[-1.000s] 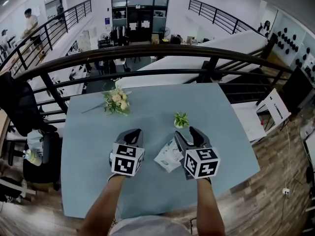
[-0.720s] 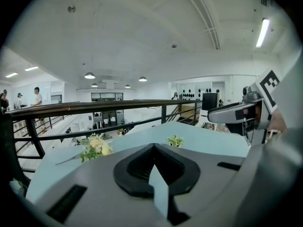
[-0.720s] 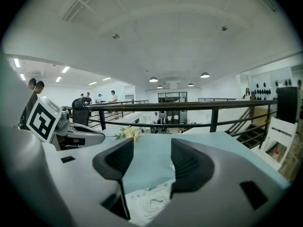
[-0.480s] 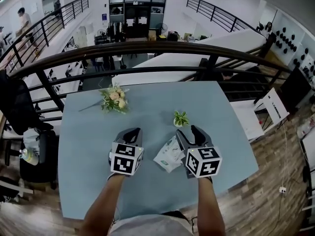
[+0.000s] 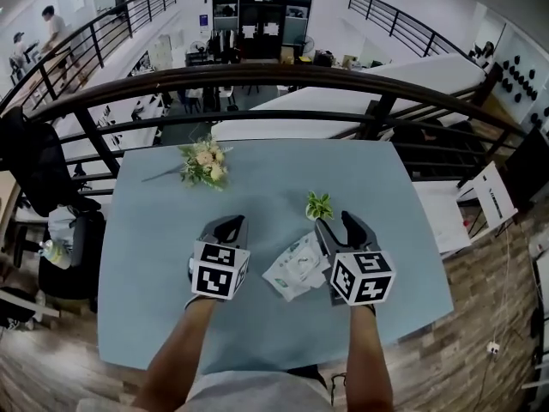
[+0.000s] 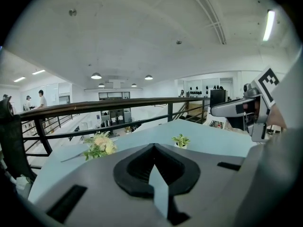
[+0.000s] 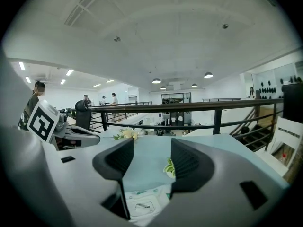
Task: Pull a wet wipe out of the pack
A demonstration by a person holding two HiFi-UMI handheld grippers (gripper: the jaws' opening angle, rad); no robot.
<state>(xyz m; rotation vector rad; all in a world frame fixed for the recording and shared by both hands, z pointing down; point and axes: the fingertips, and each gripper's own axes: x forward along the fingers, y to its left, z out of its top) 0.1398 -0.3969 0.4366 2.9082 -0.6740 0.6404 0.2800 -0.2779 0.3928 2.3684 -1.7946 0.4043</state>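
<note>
Forearms (image 5: 184,350) enter at the bottom edge of the head view and are cut off there, each carrying a tool with a marker cube. The left tool (image 5: 228,226), left of centre, has its jaws closed together, with nothing between them in its own view. The right tool (image 5: 339,226), right of centre, has its jaws apart and grips nothing.

The wet-wipe pack (image 5: 296,269) lies flat on the surface (image 5: 154,230) between the two tools, close against the right one. The right tool's body covers the pack's right edge, and whether it touches the pack cannot be told. In the right gripper view only a strip of the pack shows low in the frame, between the bases of the jaws. Its print is too small to read.

Just beyond the right tool stands a small potted plant (image 5: 319,204); further up and to the left a bouquet (image 5: 204,163) lies on its side. The surface is pale blue-grey.

Past its far edge runs a dark curved railing (image 5: 257,80) – below and behind it a lower floor with desks, blurred by distance. At the left edge a chair (image 5: 34,170) draped in black is partly cut off. In the upper left corner stand people (image 5: 53,24), small and indistinct.
</note>
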